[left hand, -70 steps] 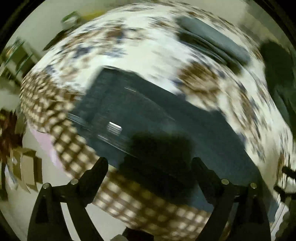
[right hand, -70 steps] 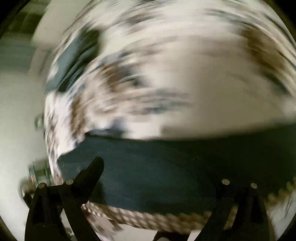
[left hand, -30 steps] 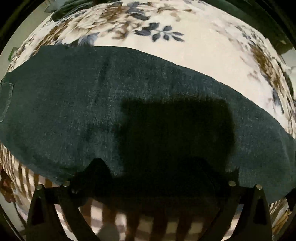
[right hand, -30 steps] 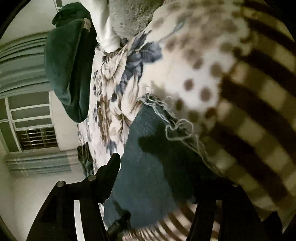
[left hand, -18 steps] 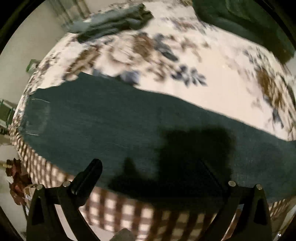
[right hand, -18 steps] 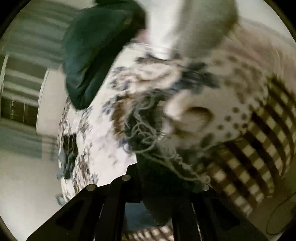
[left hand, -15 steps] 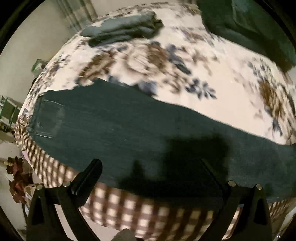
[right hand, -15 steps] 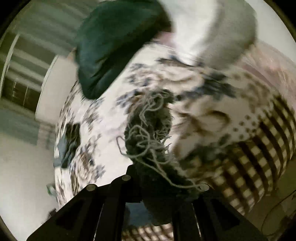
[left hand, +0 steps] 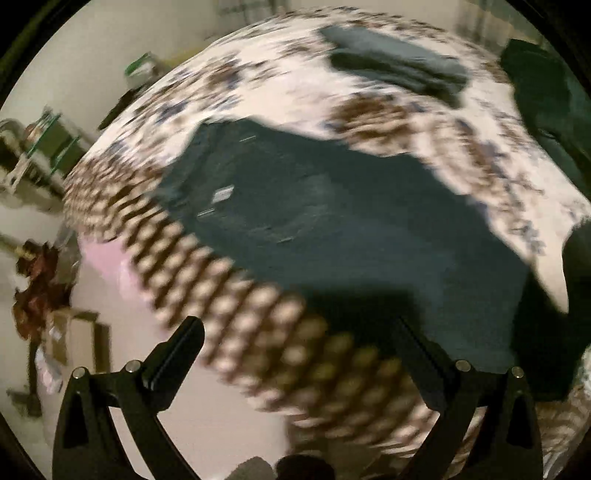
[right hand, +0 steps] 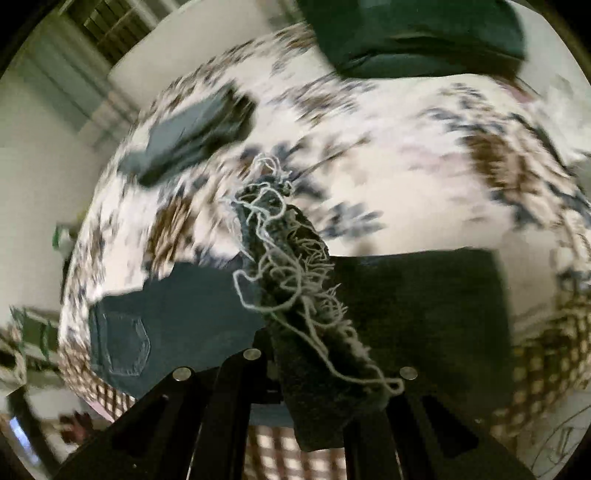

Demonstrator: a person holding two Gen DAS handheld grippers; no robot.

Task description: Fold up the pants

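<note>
At centre of right wrist view, right gripper [right hand: 314, 373] clamped on frayed hem [right hand: 295, 280] of pants [left hand: 332, 229], lifted. Left gripper [left hand: 299, 332] spread wide, empty. Pants mid-frame on floral bedspread [left hand: 369, 96]; fold barely begun, likely.

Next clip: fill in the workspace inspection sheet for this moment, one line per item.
Surface: bed with floral bedspread, checked border at the near edge.
Job's things: dark jeans spread along the near edge; frayed hem lifted.
Clutter: folded pants farther back; dark green pillow.
Grippers: left hand-held gripper open, holding nothing; right hand-held gripper shut on the frayed hem.
Cables: nothing seen.
Surroundings: window with curtains; blurred floor clutter left of the bed.
</note>
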